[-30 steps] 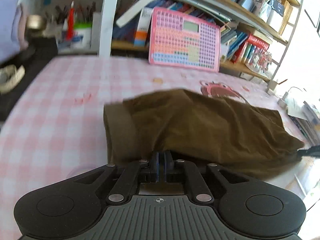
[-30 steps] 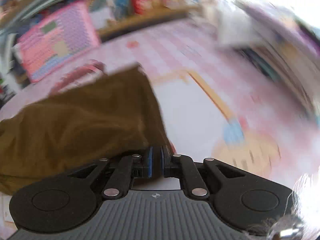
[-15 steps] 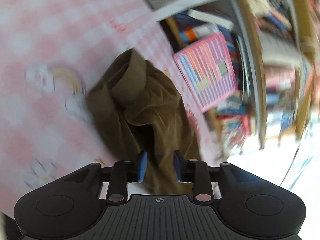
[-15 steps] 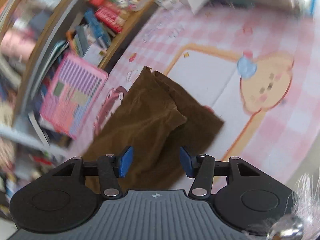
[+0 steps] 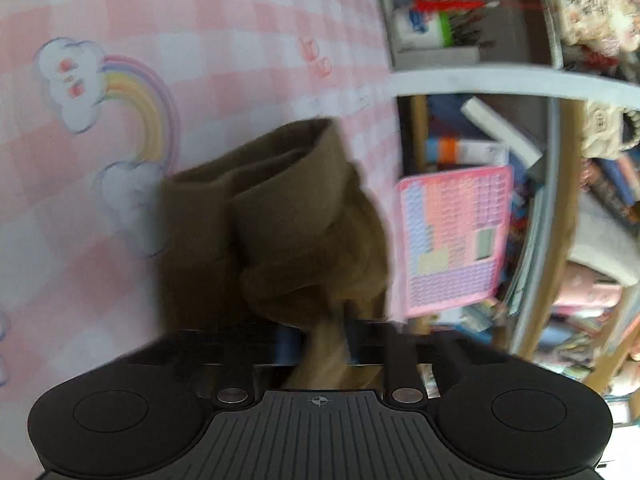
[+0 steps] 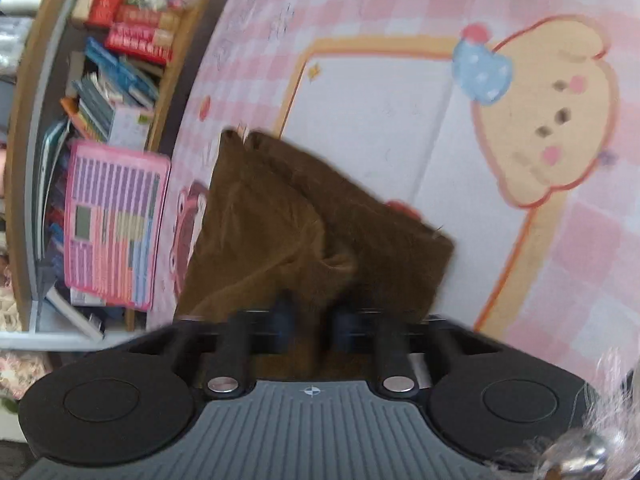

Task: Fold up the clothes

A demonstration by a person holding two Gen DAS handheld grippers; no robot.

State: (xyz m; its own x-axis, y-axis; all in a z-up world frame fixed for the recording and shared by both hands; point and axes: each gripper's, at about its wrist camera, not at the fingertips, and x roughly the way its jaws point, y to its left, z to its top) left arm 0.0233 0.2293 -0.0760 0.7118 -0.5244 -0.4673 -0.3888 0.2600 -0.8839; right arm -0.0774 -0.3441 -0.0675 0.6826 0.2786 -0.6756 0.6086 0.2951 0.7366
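Lying bunched on the pink checked tablecloth (image 5: 248,20), the brown garment (image 5: 276,216) is looking soft, limp and light to you, likely to sag and slide unless you are pinching it at a hem or the thick ribbed band. You are tilting both grippers steeply over the table, wrists rolled. Your left gripper (image 5: 320,340) is standing part open with a twist of cloth running between its fingers; whether it is pinching, I cannot tell. Your right gripper (image 6: 310,326) is likewise part open, cloth (image 6: 304,216) bunching between.

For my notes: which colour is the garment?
Brown garment, plain, without pattern; the right wrist view shows it best.
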